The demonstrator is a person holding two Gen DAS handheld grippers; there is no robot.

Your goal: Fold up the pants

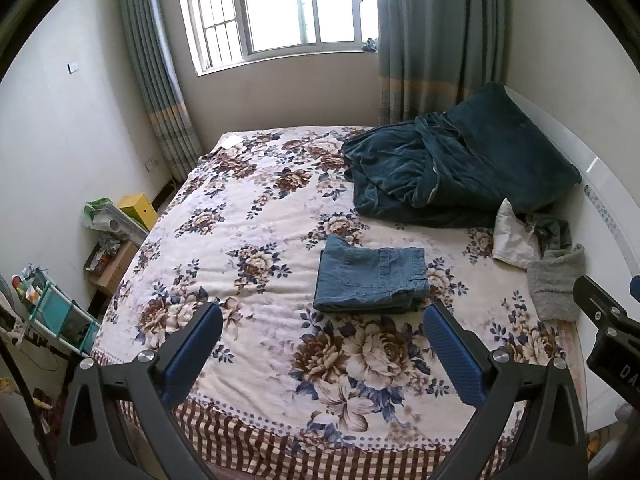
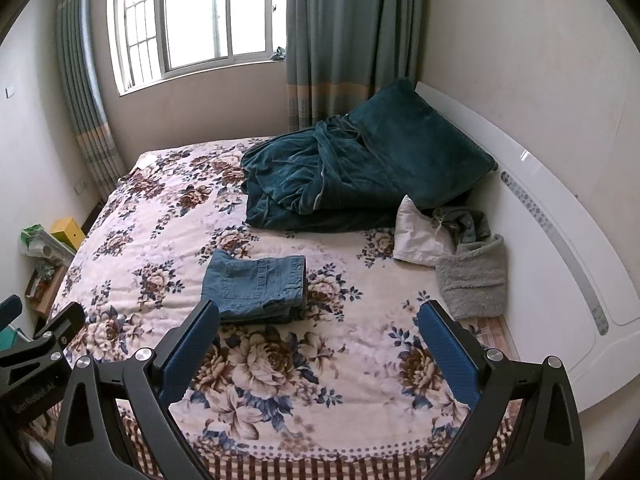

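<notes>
Pants (image 1: 370, 278) lie on the bed (image 1: 256, 236) as a compact, squared denim bundle, several layers stacked with the edges roughly flush and a back pocket facing up. From the left gripper (image 1: 322, 344) they sit just ahead of and between its fingertips, slightly toward its right finger, not touching it. From the right gripper (image 2: 318, 342) the same bundle sits ahead and off to its left, its near edge partly hidden behind that gripper's left finger; I cannot tell whether the two touch there.

Both grippers are spread wide and hold nothing: the blue pads are far apart in each view, with only the floral bedspread showing between them. Each gripper's body also shows at the edge of the other's view, so they hang side by side above the near end of the bed.

By my judgement the folding is essentially finished: no leg hangs loose and no flap sticks out, and only a small uneven corner at the far left of the bundle might want smoothing. A dark teal blanket (image 1: 452, 168) and a grey fuzzy cloth (image 1: 556, 284) lie farther off, well apart from the pants.
</notes>
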